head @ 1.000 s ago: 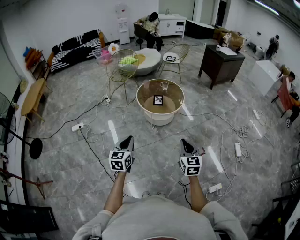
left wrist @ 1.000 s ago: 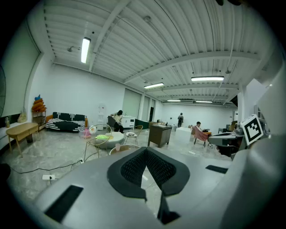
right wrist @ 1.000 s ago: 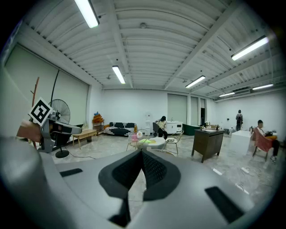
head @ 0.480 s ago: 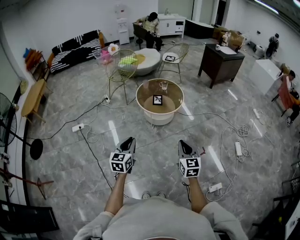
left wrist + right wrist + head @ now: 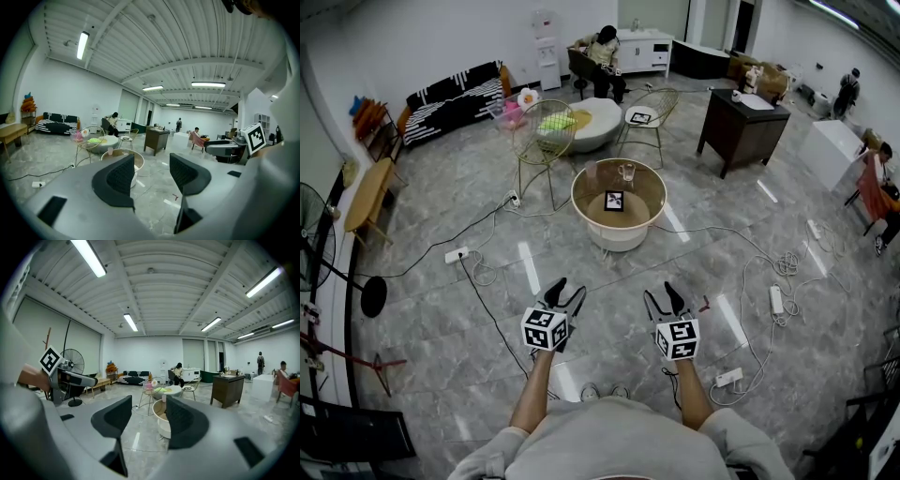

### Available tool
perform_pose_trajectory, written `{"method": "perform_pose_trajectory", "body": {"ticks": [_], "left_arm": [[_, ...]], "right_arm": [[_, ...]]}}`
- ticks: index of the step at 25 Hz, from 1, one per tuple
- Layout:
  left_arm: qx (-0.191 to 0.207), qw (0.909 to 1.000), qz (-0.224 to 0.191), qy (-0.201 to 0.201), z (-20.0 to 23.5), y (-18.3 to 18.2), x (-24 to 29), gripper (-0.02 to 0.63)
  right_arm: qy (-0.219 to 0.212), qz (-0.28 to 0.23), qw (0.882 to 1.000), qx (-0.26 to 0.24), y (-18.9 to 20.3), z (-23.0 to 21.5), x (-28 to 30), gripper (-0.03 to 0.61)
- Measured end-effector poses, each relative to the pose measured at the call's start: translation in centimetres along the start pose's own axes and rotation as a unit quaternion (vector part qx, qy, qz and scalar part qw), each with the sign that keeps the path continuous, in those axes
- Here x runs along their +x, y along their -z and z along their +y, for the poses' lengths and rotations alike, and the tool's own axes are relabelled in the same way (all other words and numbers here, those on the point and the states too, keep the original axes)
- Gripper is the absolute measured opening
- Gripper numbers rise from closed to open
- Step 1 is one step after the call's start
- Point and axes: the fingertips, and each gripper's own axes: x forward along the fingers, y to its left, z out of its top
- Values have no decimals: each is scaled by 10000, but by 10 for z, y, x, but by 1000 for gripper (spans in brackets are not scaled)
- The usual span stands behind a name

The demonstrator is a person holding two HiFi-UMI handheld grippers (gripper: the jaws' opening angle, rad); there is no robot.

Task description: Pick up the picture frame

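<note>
My left tongs (image 5: 566, 294) and right tongs (image 5: 659, 296) are both spread, holding nothing. The frame (image 5: 614, 200) sits on the round worktop (image 5: 584, 183), well apart from both.

Your left gripper (image 5: 152, 173) holds its jaws apart, with only grey floor (image 5: 153, 190) between them. A round table (image 5: 137, 159) peeks out from behind the left jaw, a cup (image 5: 110, 151) on it and a wire chair (image 5: 86, 138) just beyond. A dark desk (image 5: 156, 139) stands mid-hall, and a person (image 5: 113, 121) sits near the far wall. The right gripper's cube (image 5: 255, 137) shows at the right.
</note>
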Motion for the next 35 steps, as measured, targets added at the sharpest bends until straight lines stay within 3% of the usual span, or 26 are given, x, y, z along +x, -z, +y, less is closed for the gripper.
{"method": "perform_pose_trajectory", "body": {"ticks": [16,25,35], "left_arm": [[-18,9996,30,-282,-20,9,19,222],[-125,9996,46,-255,5,8,55,222],[-215,9997,72,-112,62,-12,131,222]], "right_arm": [[-83,135,9999,-54,16,-27,1,221],[-135,186,9996,-144,14,-37,44,219],[-56,270,9995,-157,3,-66,130,219]]}}
